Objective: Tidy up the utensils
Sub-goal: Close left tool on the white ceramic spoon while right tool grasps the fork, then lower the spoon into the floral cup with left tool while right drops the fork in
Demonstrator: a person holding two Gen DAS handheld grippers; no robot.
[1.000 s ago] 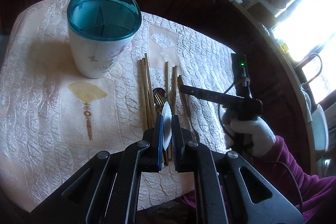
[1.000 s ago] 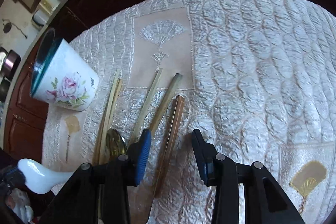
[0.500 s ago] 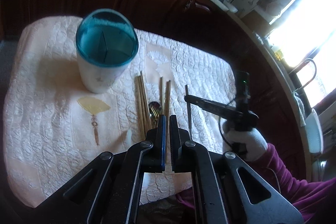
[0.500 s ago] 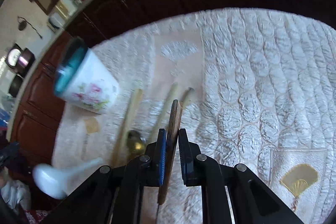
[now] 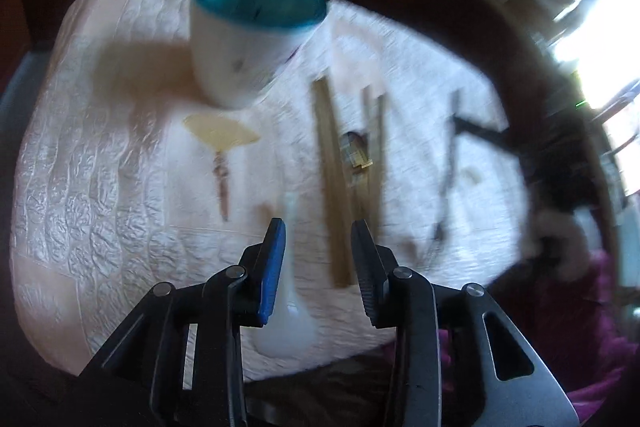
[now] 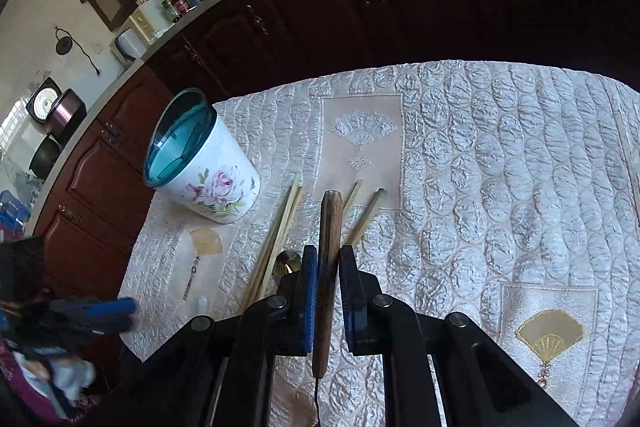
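Right gripper [image 6: 325,291] clamps the wooden-handled utensil [image 6: 329,267]; left gripper [image 5: 318,251] spread over the white spoon [image 5: 286,323].

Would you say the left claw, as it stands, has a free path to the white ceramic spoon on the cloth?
Probably yes. The left claw is open, and the white spoon lies just below and between its fingers on the quilted cloth. Nothing sits over it; the chopsticks lie to one side. Motion blur leaves contact unclear.

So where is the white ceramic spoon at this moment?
In the left wrist view, the white ceramic spoon lies on the quilted cloth, beside the open left tongs, left of the chopsticks.
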